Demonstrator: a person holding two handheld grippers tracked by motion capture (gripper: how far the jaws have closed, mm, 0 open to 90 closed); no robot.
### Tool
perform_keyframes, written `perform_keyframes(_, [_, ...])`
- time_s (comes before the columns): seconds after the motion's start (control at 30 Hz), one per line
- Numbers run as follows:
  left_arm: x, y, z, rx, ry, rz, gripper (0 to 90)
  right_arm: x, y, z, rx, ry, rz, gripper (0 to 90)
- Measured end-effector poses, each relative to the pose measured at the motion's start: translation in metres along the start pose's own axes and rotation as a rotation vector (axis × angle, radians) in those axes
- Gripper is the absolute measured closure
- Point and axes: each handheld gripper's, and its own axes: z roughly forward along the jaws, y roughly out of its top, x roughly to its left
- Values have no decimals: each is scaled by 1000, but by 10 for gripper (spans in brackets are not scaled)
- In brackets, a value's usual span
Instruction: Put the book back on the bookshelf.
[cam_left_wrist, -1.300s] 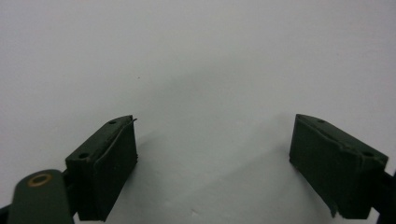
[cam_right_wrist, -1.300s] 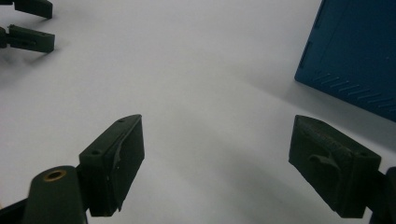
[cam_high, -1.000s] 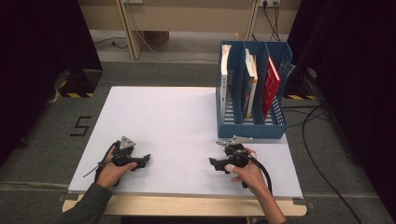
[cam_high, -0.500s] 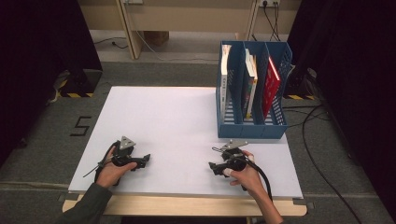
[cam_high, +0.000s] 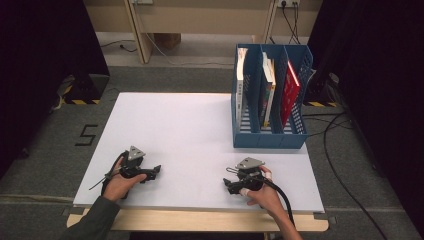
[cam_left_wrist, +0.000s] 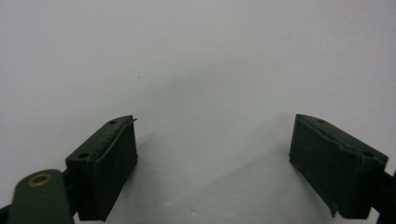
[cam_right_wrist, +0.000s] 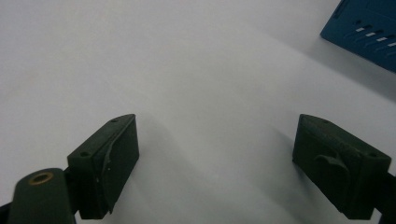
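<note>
Both my left tongs (cam_high: 156, 171) and right tongs (cam_high: 227, 184) rest apart and empty on the white tabletop (cam_high: 190, 130), so my next move, I think, is reaching to the blue plastic file rack (cam_high: 270, 137).

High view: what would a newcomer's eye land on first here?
The blue file rack at the table's far right, with books upright in its slots, a red one in the rightmost. Then the two hand-held grippers near the front edge, left gripper and right gripper, both open with nothing between the jaws.

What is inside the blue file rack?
The blue file rack holds upright books: a white one, a multicoloured one, a red one. Their lower parts are hidden by its walls.
</note>
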Motion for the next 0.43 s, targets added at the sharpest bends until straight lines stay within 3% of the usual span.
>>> perform_keyframes(0.43, [0,0,0,0,0,0,141,0,0,0,-2,2,-2,152])
